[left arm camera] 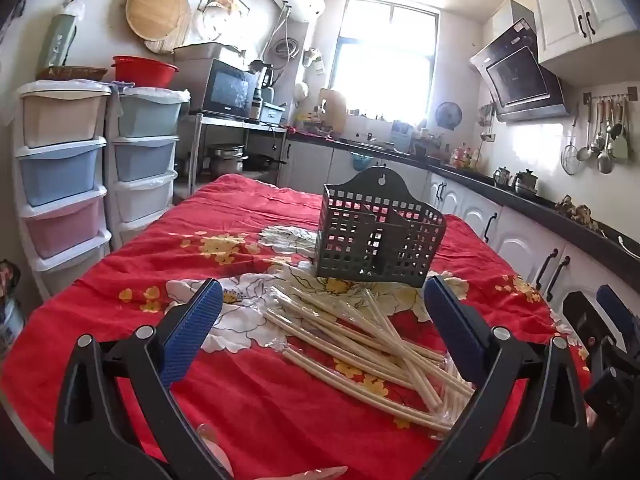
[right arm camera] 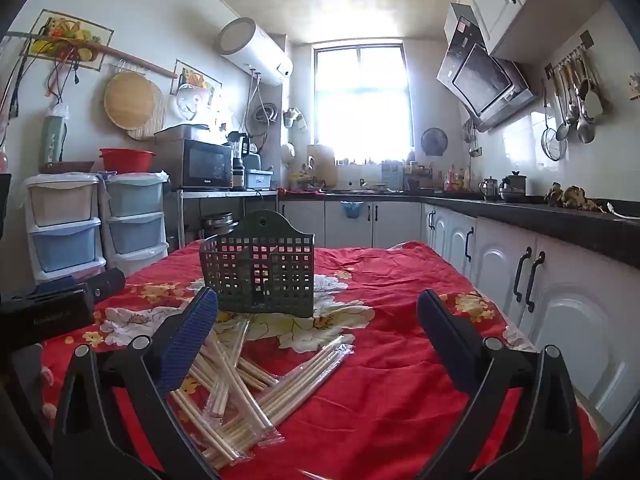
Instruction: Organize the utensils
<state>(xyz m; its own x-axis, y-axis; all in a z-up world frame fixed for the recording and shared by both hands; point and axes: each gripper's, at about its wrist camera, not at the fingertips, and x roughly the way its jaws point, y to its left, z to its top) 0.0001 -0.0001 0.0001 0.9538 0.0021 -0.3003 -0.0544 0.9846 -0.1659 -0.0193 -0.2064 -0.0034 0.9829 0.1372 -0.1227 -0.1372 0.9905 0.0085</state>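
Note:
A pile of pale chopsticks in clear wrappers point(left arm camera: 360, 344) lies on the red flowered tablecloth point(left arm camera: 248, 408), also seen in the right wrist view as chopsticks point(right arm camera: 256, 384). Behind them stands a dark grey perforated utensil basket point(left arm camera: 380, 236) with a divider, upright and with nothing showing inside; the right wrist view shows the same basket point(right arm camera: 260, 268). My left gripper point(left arm camera: 322, 312) is open above the near end of the pile. My right gripper point(right arm camera: 318, 320) is open too, to the right of the pile, nothing between its blue pads.
Stacked plastic drawer units point(left arm camera: 64, 168) stand left of the table. White cabinets under a black counter point(right arm camera: 560, 220) run along the right. The other gripper's body point(right arm camera: 44, 312) shows at the left edge of the right wrist view. Ladles hang on the right wall point(left arm camera: 604, 136).

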